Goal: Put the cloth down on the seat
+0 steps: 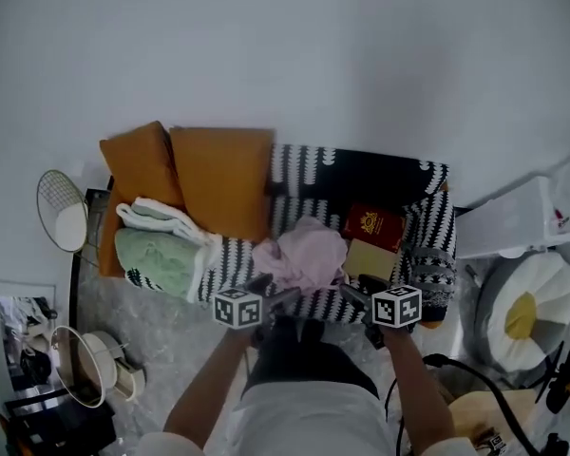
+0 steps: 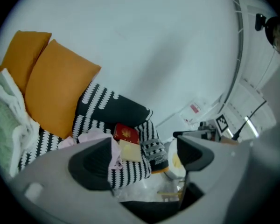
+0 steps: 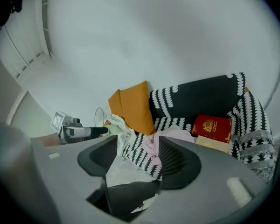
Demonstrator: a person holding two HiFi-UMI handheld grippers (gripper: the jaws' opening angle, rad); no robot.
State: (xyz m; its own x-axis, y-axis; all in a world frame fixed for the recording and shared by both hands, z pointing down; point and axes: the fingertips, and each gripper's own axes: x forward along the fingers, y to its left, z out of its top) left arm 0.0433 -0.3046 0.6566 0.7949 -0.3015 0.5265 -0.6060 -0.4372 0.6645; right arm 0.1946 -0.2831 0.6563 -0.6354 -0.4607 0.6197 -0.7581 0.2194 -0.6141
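Pink cloth is found crumpled on the striped seat; left claw and right claw are held open, gripping nothing.

Cloth lay mid-front on the seat. Two cushions stood at the back left, folded towels before them. A book lay right of the cloth.

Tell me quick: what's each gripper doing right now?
Left gripper: open, holding nothing.
Right gripper: open, holding nothing; the pink cloth is not gripped.
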